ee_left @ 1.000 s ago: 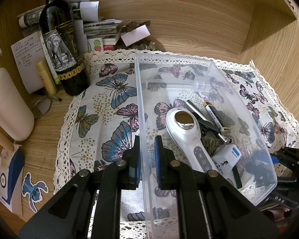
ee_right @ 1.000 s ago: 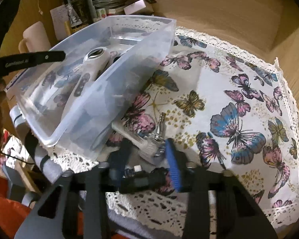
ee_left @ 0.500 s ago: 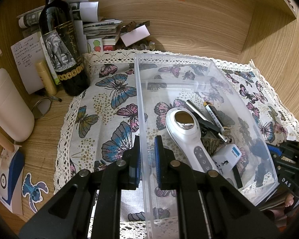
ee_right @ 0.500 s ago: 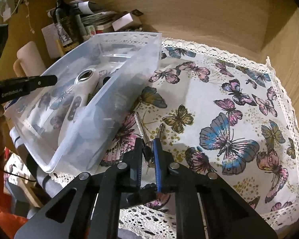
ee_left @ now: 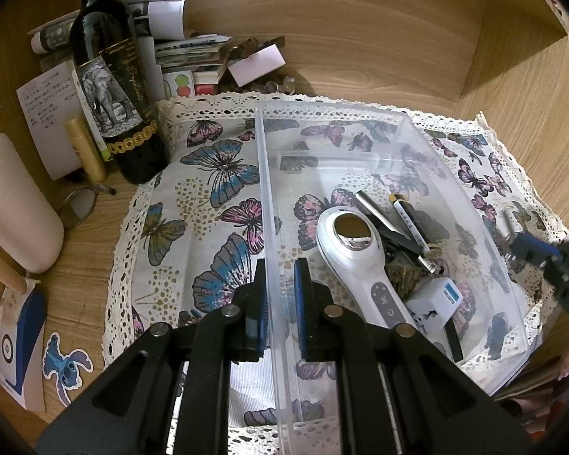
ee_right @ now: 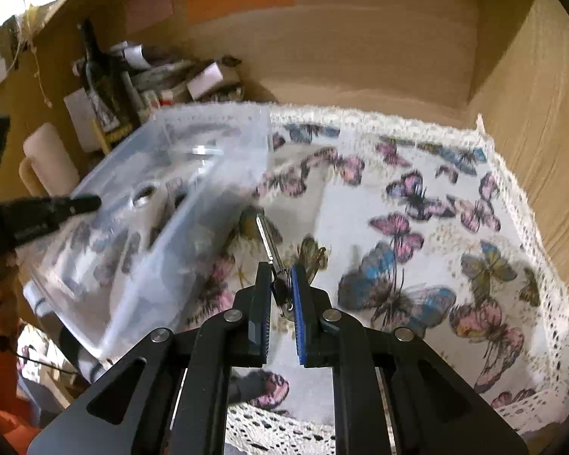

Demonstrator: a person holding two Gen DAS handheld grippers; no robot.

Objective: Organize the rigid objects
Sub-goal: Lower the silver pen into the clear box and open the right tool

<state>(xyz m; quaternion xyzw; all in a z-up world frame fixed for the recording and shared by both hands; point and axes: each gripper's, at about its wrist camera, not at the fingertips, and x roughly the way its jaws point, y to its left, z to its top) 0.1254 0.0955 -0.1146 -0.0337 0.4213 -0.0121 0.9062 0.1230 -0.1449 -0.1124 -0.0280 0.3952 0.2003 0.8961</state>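
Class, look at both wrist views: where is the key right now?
In the right wrist view the key is pinched in the right gripper, raised above the butterfly cloth just right of the clear plastic bin.

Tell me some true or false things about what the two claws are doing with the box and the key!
1. The left claw is pinching the side wall of the clear plastic box. True.
2. The right claw is holding nothing. False: it is clamped on a metal key that sticks out past its tips.
3. The key is already inside the box. False: it is outside the box, over the butterfly cloth.
4. A white gadget with a round shiny window lies inside the box. True.
5. The wine bottle lies on its side inside the box. False: it stands upright outside the box, at the cloth's corner.
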